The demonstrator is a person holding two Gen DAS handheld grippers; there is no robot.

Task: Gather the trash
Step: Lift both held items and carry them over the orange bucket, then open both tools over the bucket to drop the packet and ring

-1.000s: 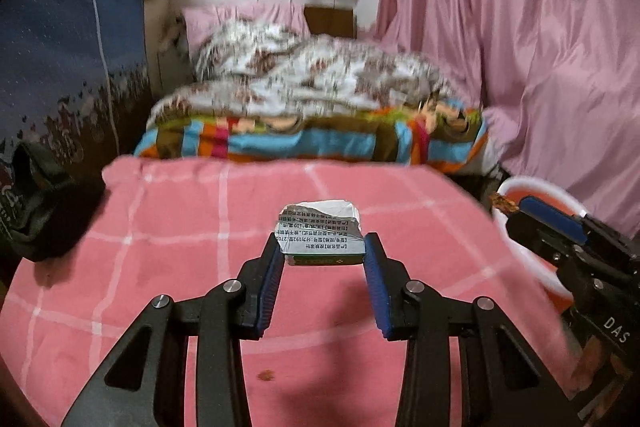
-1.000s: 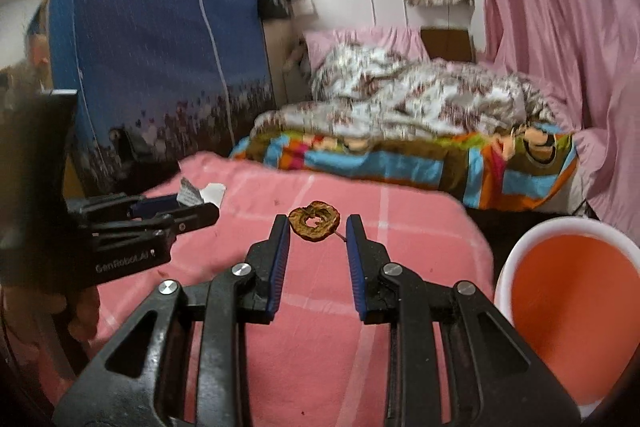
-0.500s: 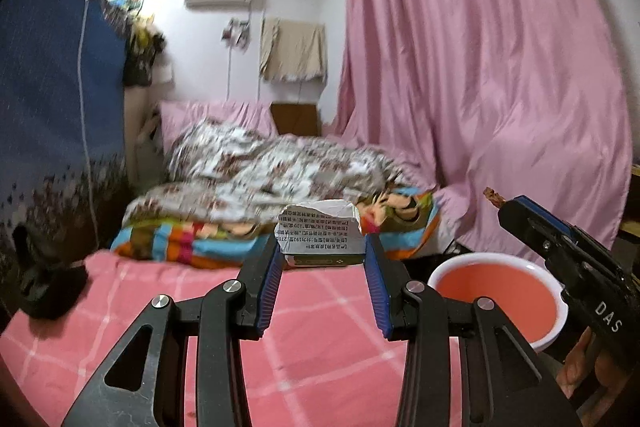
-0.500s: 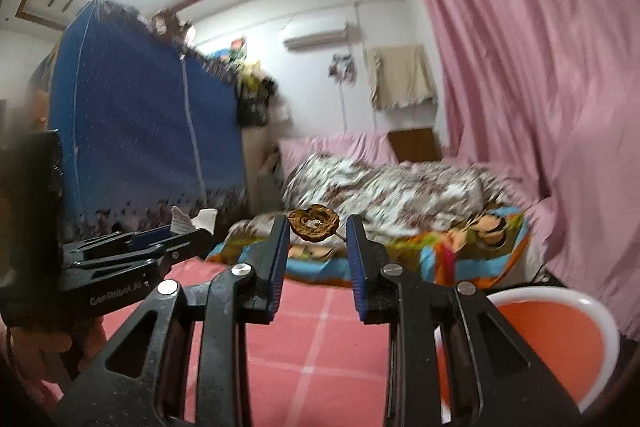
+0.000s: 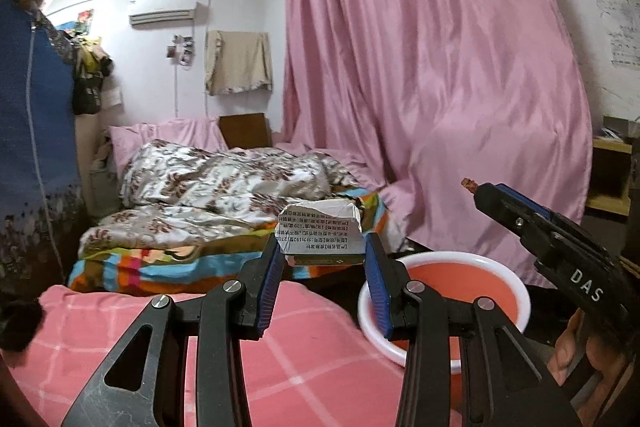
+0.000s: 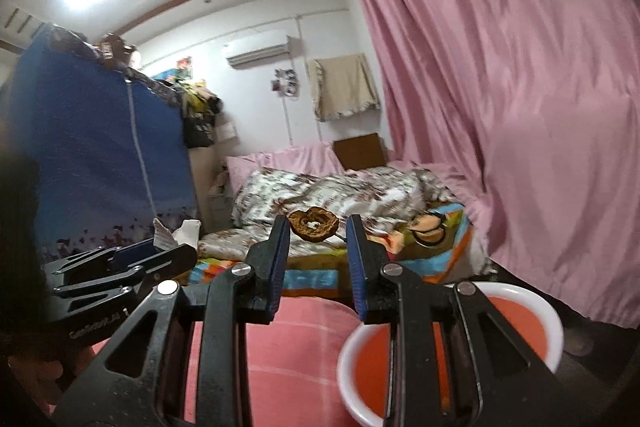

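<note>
Both grippers now higher: left (image 5: 323, 251) pinching crumpled printed wrapper (image 5: 320, 235) (white), right (image 6: 318, 233) gripping dried brown ring (image 6: 313, 225)

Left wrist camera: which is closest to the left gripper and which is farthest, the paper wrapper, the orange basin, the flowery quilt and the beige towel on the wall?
From the left gripper:
1. Paper wrapper, pinched between its fingers.
2. Orange basin, just below and right.
3. Flowery quilt, on the bed behind, left.
4. Beige towel, up on the back wall.
</note>
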